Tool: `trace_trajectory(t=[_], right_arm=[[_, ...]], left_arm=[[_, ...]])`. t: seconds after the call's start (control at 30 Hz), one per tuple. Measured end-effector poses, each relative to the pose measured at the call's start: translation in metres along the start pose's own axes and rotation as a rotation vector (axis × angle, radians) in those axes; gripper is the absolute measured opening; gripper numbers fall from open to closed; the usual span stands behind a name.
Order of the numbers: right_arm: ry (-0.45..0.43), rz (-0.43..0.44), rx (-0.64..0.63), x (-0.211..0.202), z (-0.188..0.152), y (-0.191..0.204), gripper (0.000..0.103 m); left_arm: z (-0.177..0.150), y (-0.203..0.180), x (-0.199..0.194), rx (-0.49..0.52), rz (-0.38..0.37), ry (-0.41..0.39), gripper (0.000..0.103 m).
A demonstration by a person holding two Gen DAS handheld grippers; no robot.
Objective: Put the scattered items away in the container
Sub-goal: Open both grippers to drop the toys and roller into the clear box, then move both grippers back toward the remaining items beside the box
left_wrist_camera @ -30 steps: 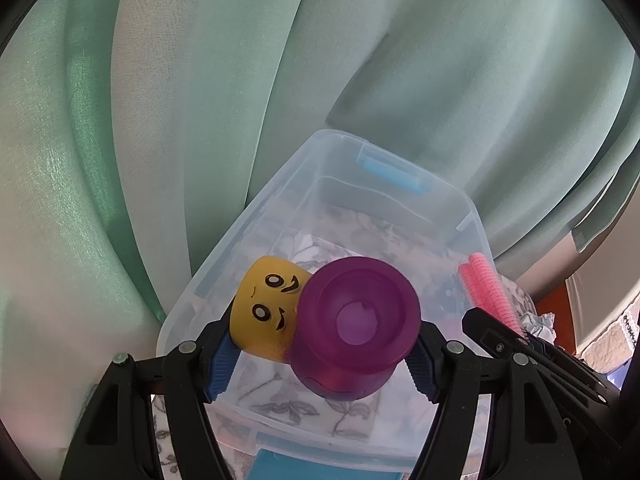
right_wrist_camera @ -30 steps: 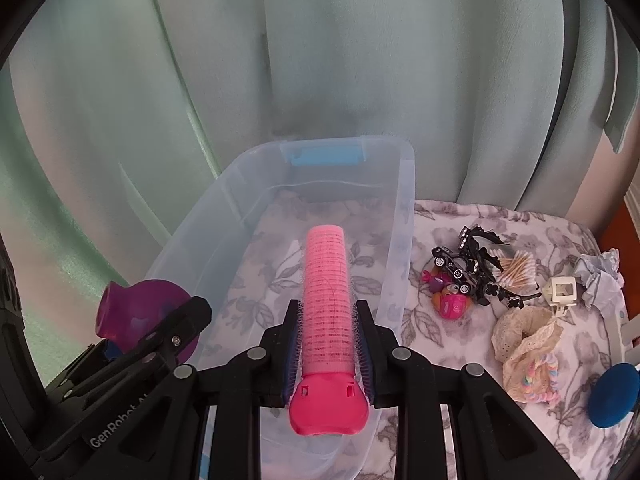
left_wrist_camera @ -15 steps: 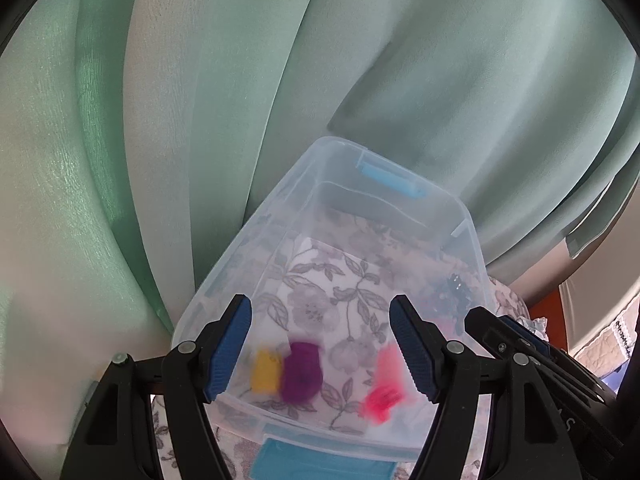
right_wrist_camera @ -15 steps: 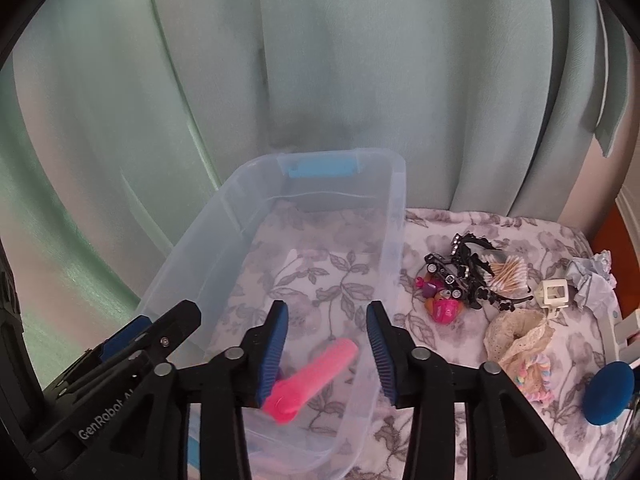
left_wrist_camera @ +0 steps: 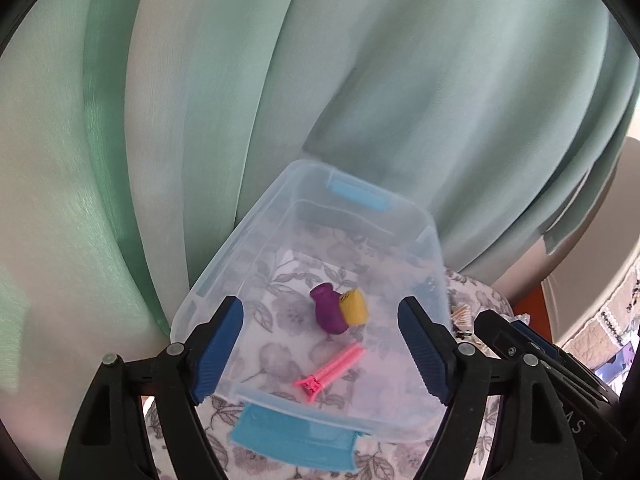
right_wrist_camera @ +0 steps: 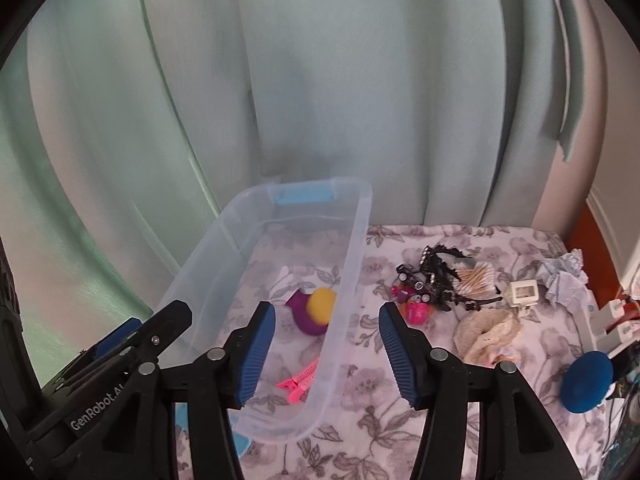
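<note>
Grey floral-print cloth (right_wrist_camera: 500,432) under clear plastic bin (right_wrist_camera: 352,264); pale green curtain (right_wrist_camera: 320,80) at 12 o'clock. Left gripper (left_wrist_camera: 320,350), right gripper (right_wrist_camera: 327,354): jaws opening, empty.

A floral cloth (right_wrist_camera: 400,432) carries the clear container (right_wrist_camera: 344,320) and scattered trinkets (right_wrist_camera: 436,280).

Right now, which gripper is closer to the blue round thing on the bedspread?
Right. The blue round pad lies just off the right gripper's outer side on the bedspread; the left gripper, empty, hangs over the clear bin, farther away. Both jaws are opening.
</note>
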State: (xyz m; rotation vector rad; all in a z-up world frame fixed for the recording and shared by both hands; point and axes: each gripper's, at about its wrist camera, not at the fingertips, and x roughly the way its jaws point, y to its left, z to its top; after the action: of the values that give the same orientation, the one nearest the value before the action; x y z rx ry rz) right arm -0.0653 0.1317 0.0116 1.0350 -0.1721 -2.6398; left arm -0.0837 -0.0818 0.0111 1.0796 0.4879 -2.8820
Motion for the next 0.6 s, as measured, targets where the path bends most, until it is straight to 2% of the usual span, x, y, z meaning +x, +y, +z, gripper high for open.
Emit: trace_trajectory(t=[0.07, 0.33, 0.47, 0.6], right_arm=[[-0.022, 0.003, 0.006, -0.014, -0.002, -0.005, 0.063], [-0.092, 0.02, 0.042, -0.068, -0.004, -0.033, 0.072], [-0.127, 0.027, 0.069, -0.092, -0.006, -0.05, 0.083], [-0.158, 0.019, 0.111, -0.112, -0.01, -0.07, 0.084]], left_arm=[[-0.001, -0.005, -0.009, 0.008, -0.004, -0.011, 0.084], [-0.01, -0.04, -0.044, 0.084, -0.013, -0.049, 0.085], [-0.014, -0.059, -0.06, 0.113, -0.026, -0.06, 0.085], [-0.018, -0.082, -0.071, 0.158, -0.031, -0.078, 0.085]])
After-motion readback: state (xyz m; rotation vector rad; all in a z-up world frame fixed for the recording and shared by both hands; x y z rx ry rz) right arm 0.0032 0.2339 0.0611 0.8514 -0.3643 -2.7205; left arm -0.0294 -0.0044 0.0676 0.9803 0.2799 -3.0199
